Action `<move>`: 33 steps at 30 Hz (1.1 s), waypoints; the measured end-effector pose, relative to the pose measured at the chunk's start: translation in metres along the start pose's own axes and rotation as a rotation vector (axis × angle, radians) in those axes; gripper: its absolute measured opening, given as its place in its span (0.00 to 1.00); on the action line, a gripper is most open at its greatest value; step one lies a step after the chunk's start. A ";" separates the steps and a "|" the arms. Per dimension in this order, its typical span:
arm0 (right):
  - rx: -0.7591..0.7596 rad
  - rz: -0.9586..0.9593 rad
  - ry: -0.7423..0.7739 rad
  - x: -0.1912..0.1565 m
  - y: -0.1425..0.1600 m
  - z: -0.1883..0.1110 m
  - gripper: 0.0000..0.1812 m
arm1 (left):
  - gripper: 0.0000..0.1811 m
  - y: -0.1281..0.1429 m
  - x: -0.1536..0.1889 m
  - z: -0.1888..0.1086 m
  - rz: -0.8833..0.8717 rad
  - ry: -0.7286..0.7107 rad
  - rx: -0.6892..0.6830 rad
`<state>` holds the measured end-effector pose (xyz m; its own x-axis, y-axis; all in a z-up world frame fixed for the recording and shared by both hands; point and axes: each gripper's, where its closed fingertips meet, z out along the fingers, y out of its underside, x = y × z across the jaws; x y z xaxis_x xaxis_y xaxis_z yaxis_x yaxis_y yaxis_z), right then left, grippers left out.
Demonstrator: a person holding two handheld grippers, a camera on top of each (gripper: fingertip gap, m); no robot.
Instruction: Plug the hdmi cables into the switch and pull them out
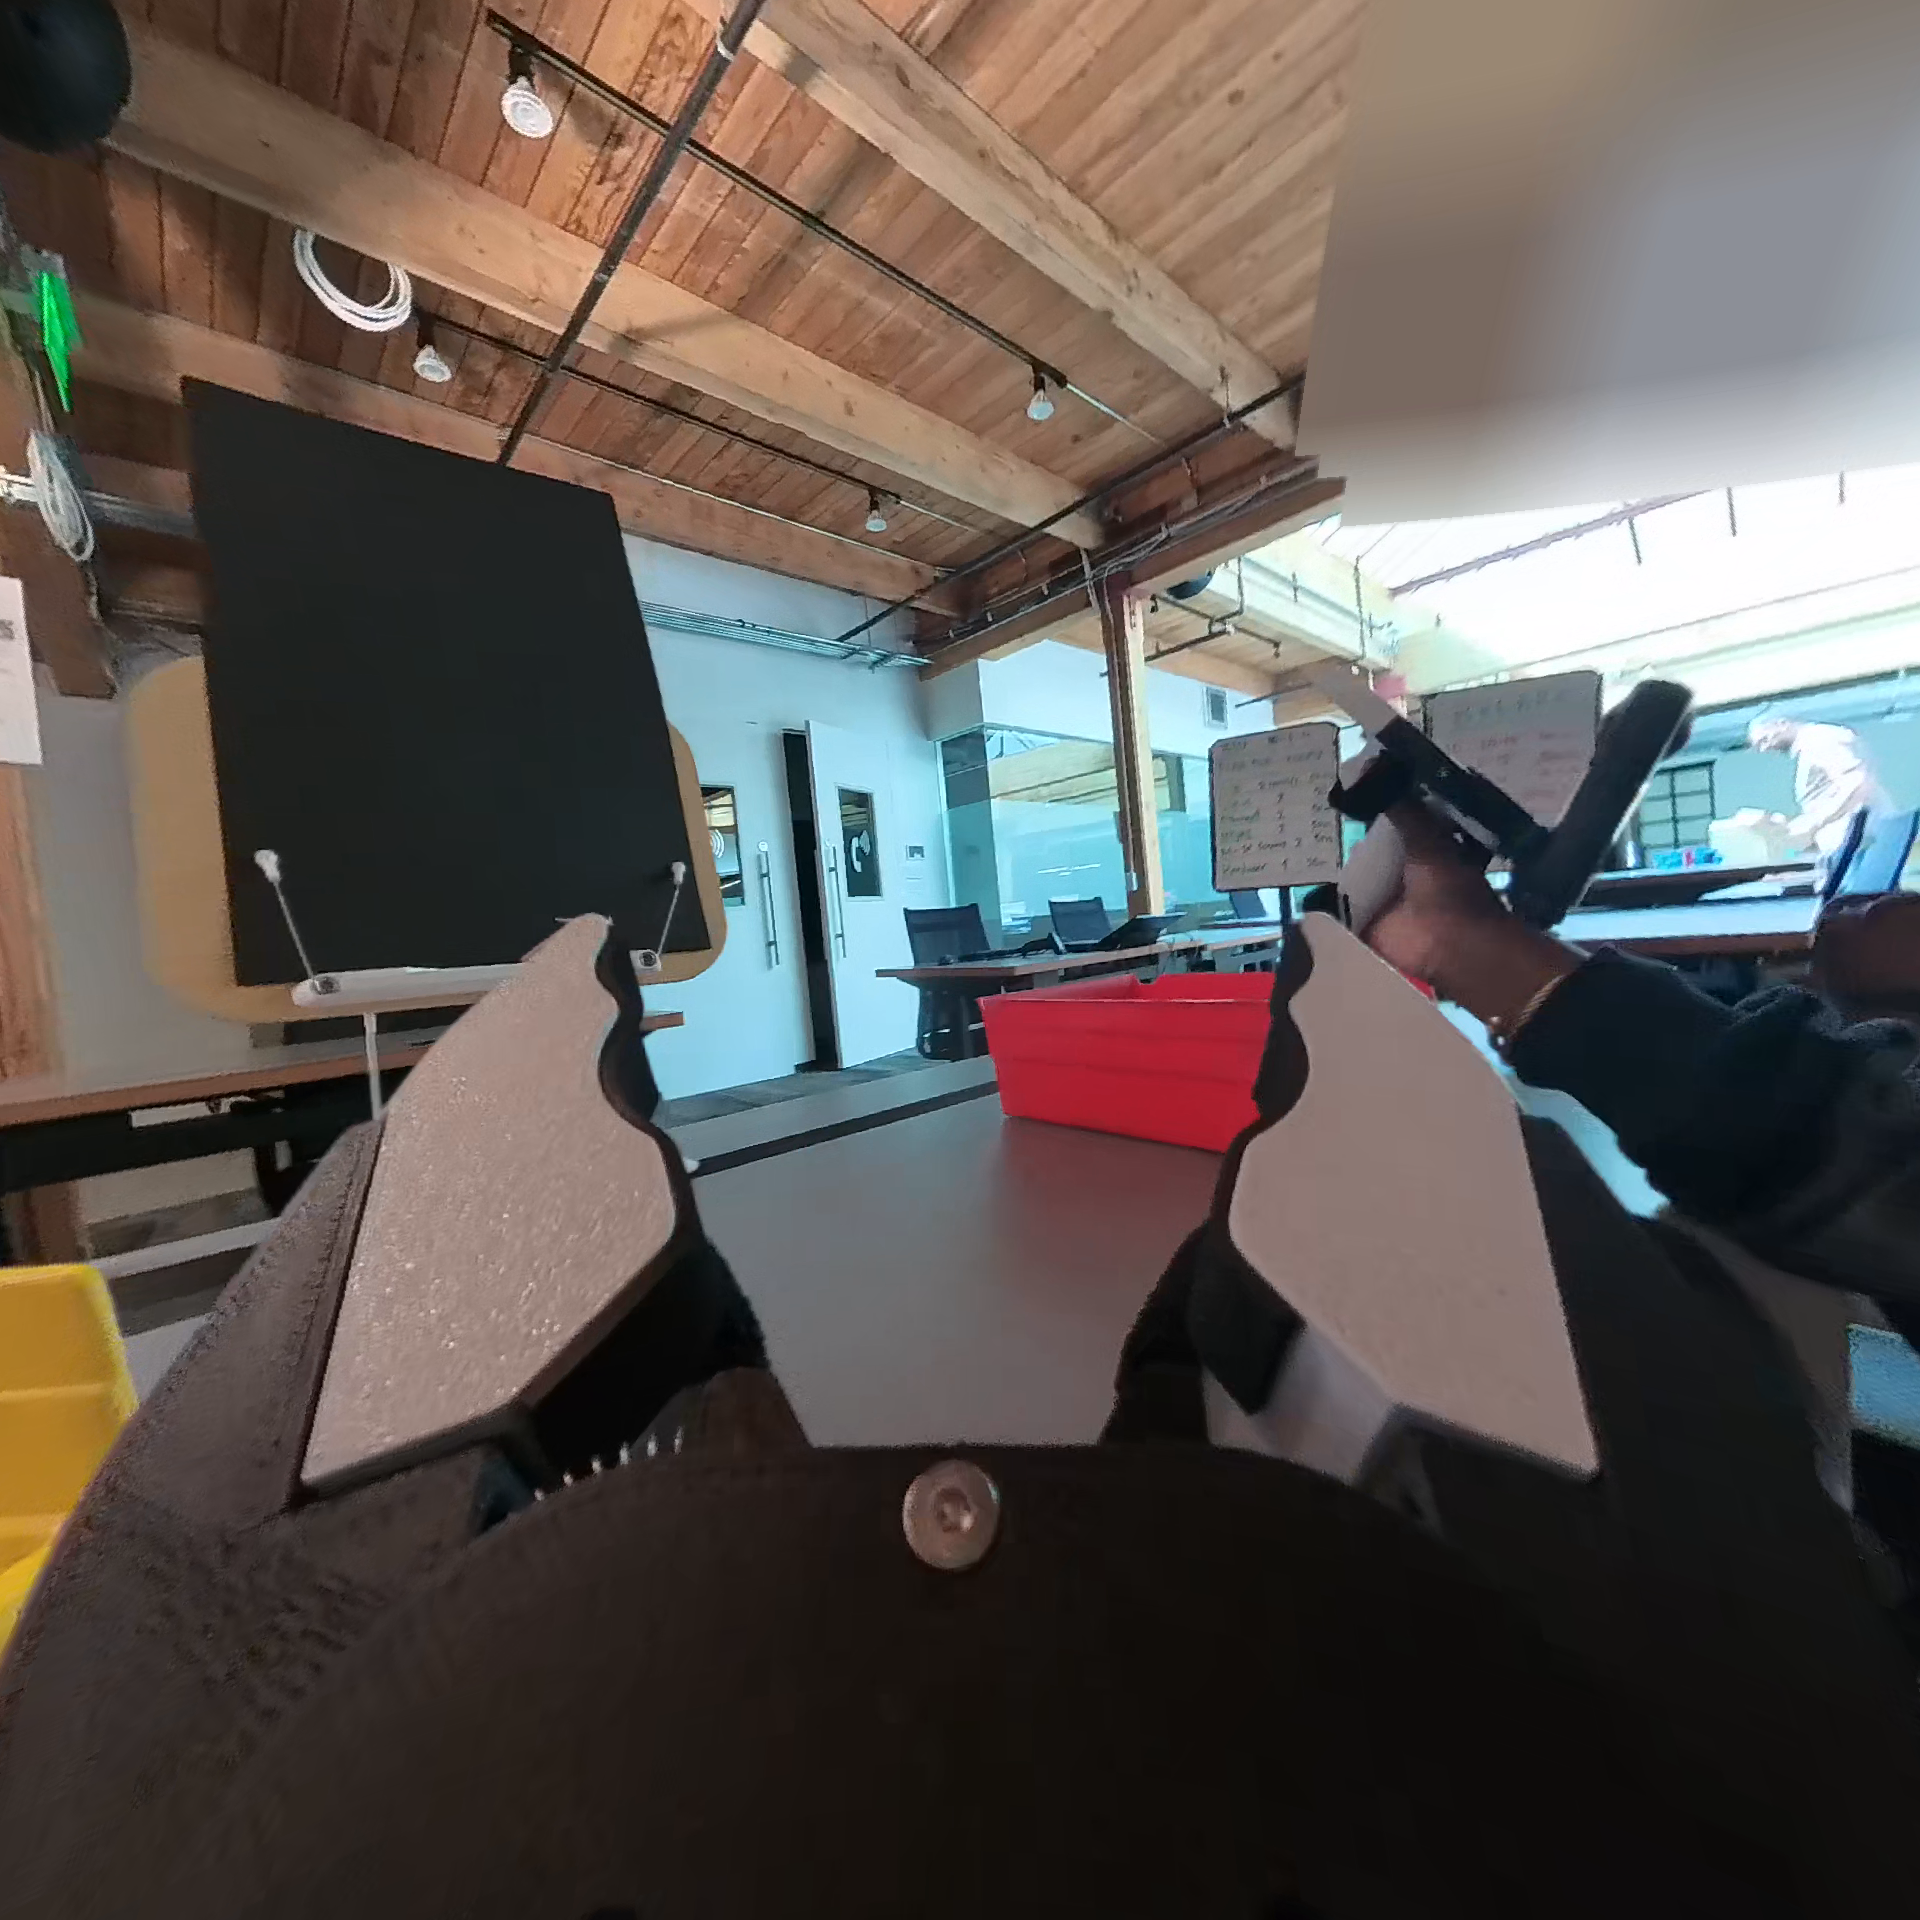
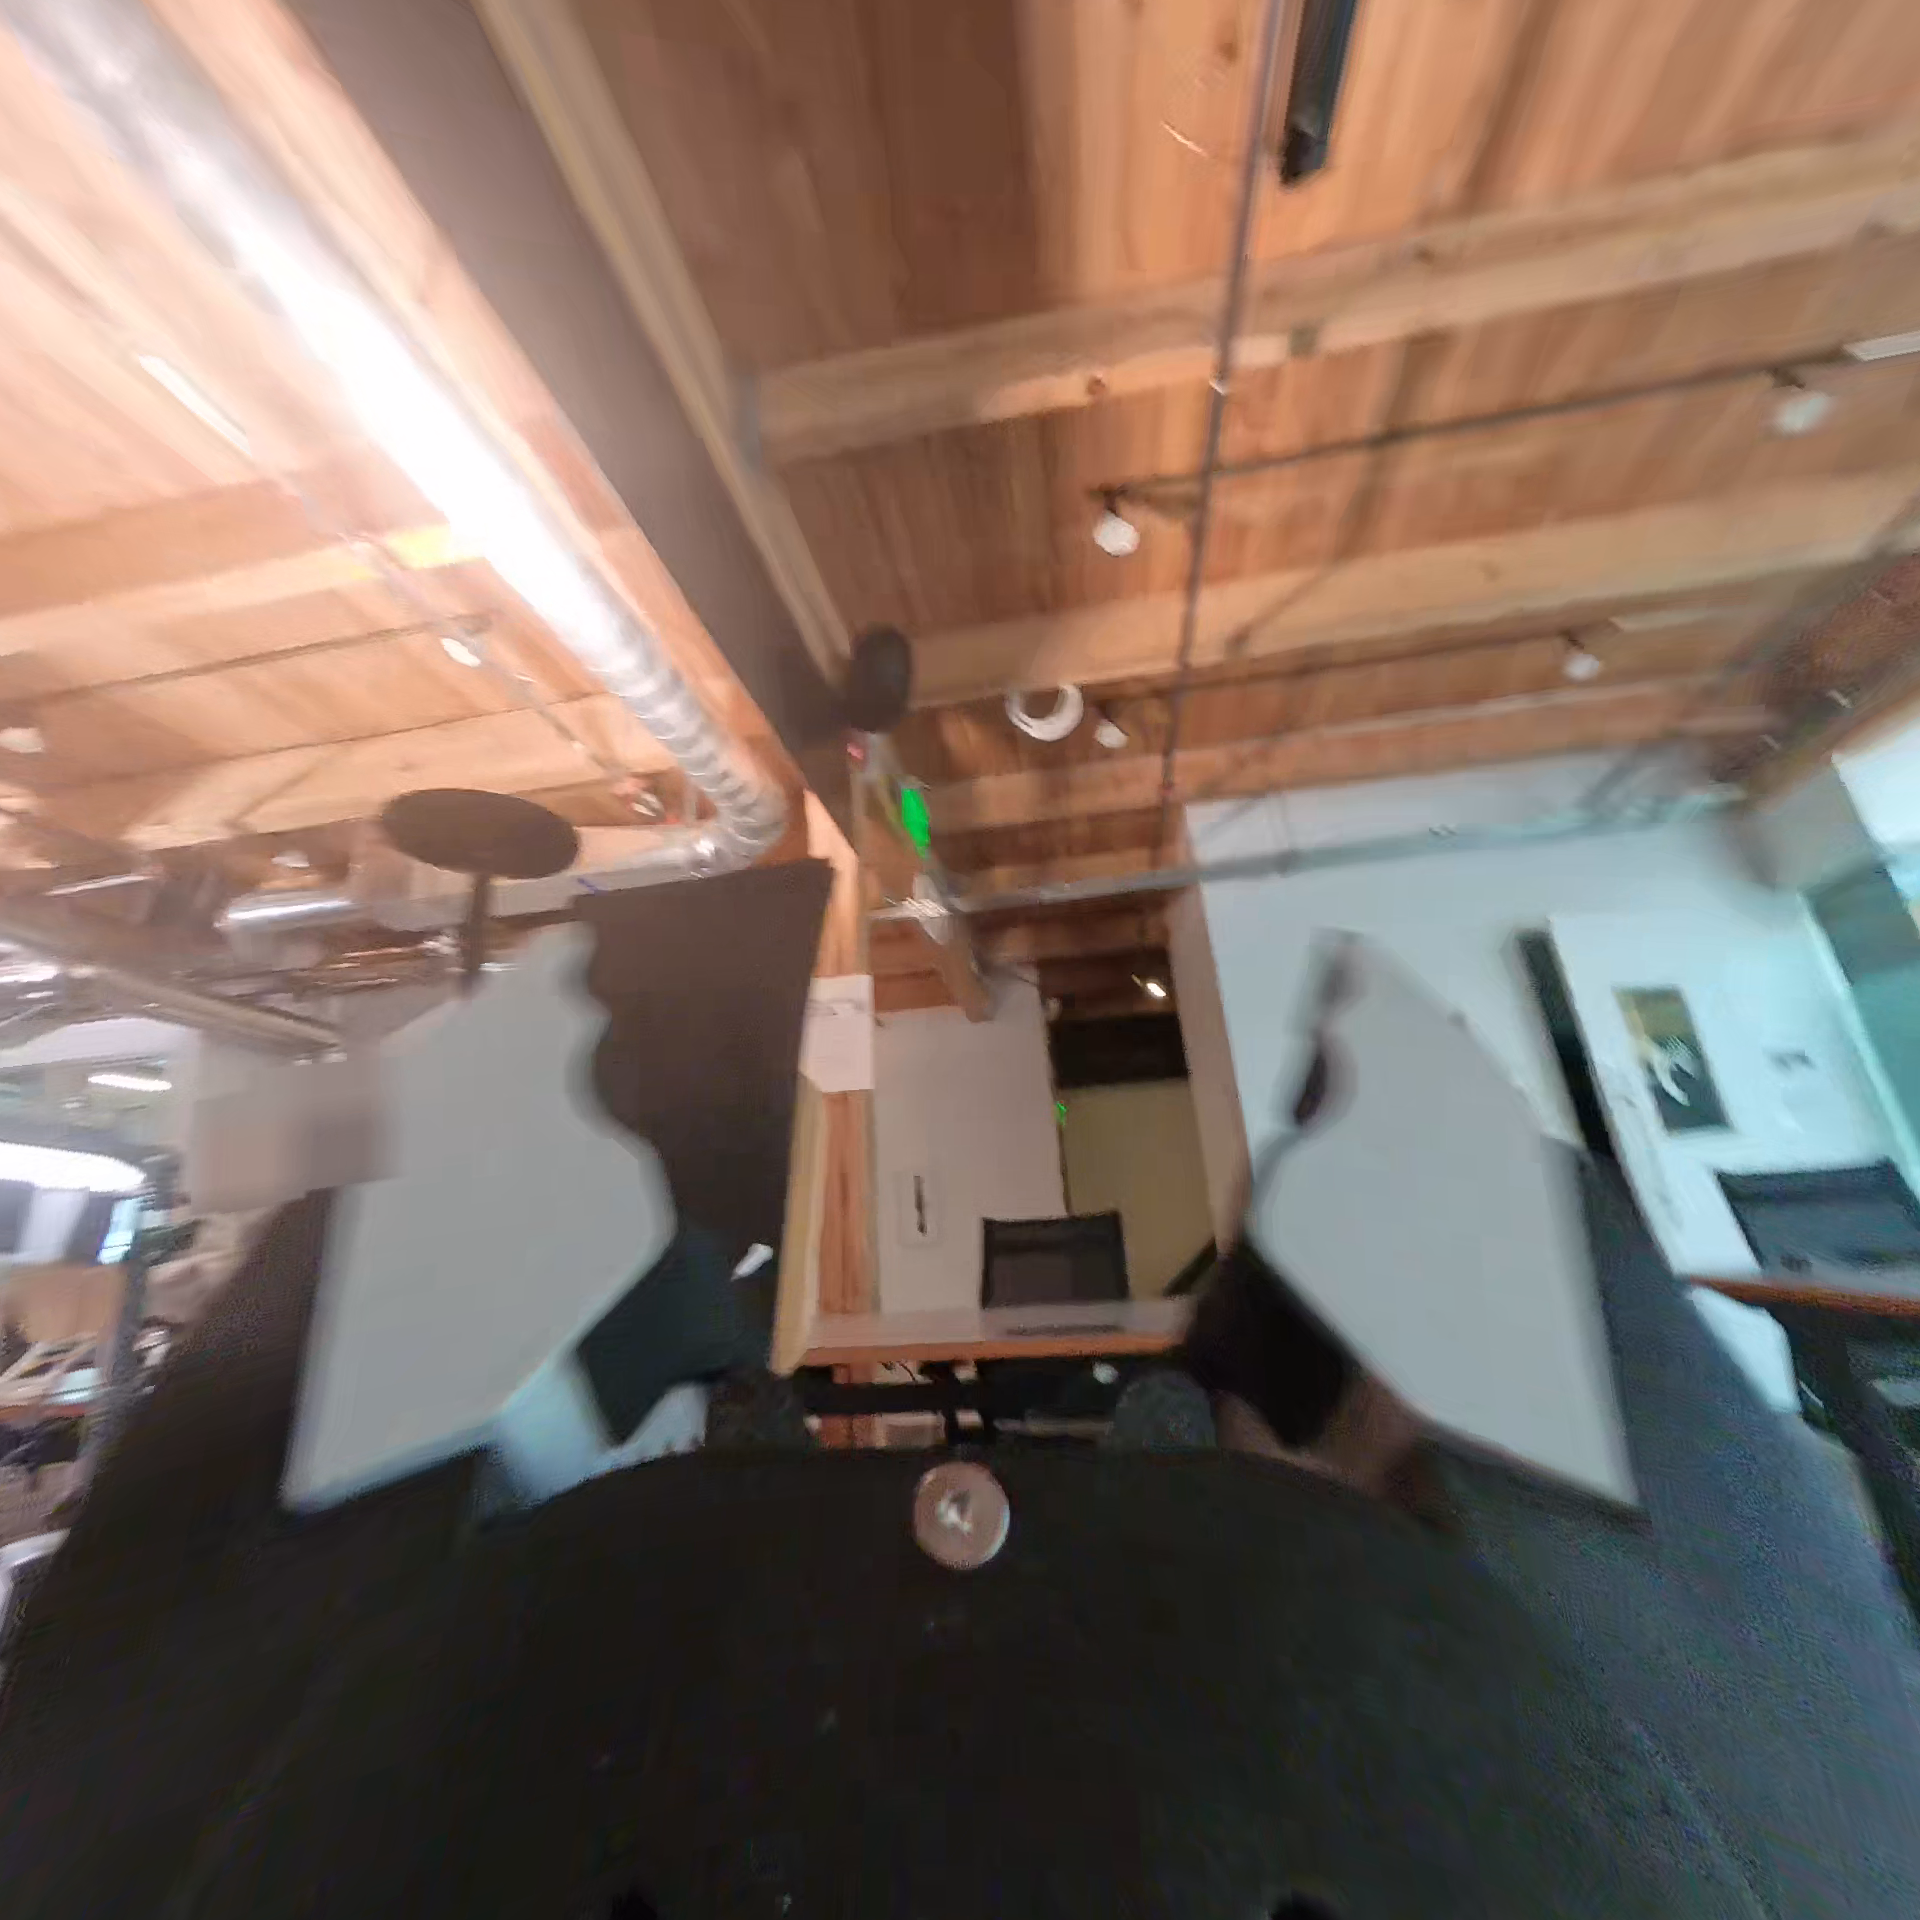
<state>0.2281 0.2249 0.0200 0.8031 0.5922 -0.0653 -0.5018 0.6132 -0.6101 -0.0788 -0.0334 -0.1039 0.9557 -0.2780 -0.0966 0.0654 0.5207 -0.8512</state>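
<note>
No HDMI cable and no switch shows in either view. My left gripper [image 1: 951, 951] is open and empty, held low over a dark table [image 1: 935, 1247] and pointing across the room. The right gripper shows in the left wrist view [image 1: 1455, 810], raised above the table at the right, held by a hand in a dark sleeve [image 1: 1714, 1101]. In the blurred right wrist view my right gripper [image 2: 961, 956] is open and empty, tilted up toward the wooden ceiling.
A red bin [image 1: 1122, 1049] stands on the dark table ahead. A yellow bin [image 1: 52, 1392] sits at the left edge. A black board [image 1: 426, 707] stands on a stand on another desk at the left. Desks, chairs and whiteboards [image 1: 1273, 805] are farther back.
</note>
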 end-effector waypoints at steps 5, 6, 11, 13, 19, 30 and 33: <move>0.027 0.321 -0.341 -0.093 0.001 -0.034 0.00 | 0.18 -0.019 0.013 -0.008 0.028 0.073 0.103; 0.030 0.387 -0.405 -0.111 0.002 -0.040 0.07 | 0.00 -0.027 0.016 -0.012 0.012 0.091 0.136; 0.076 0.521 -0.566 -0.157 -0.008 -0.051 0.73 | 0.25 -0.056 0.008 -0.015 0.116 0.089 0.172; 0.086 0.563 -0.575 -0.162 -0.009 -0.054 0.68 | 0.65 -0.072 -0.010 -0.009 0.164 0.045 0.093; -0.183 0.897 -0.524 -0.164 0.036 -0.060 0.00 | 0.29 -0.151 -0.096 -0.029 0.377 -0.178 0.053; -0.265 0.923 -0.802 -0.230 0.038 -0.087 0.00 | 0.75 -0.013 -0.281 -0.048 0.301 -0.096 -1.183; -0.391 0.905 -0.888 -0.243 0.048 -0.097 0.01 | 0.66 0.021 -0.317 -0.070 0.108 -0.156 -1.390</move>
<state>0.0395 0.0602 -0.0699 -0.3204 0.9393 -0.1227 -0.5000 -0.2777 -0.8203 -0.4005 0.0095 -0.1271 0.9655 -0.1490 -0.2138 -0.2552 -0.7066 -0.6600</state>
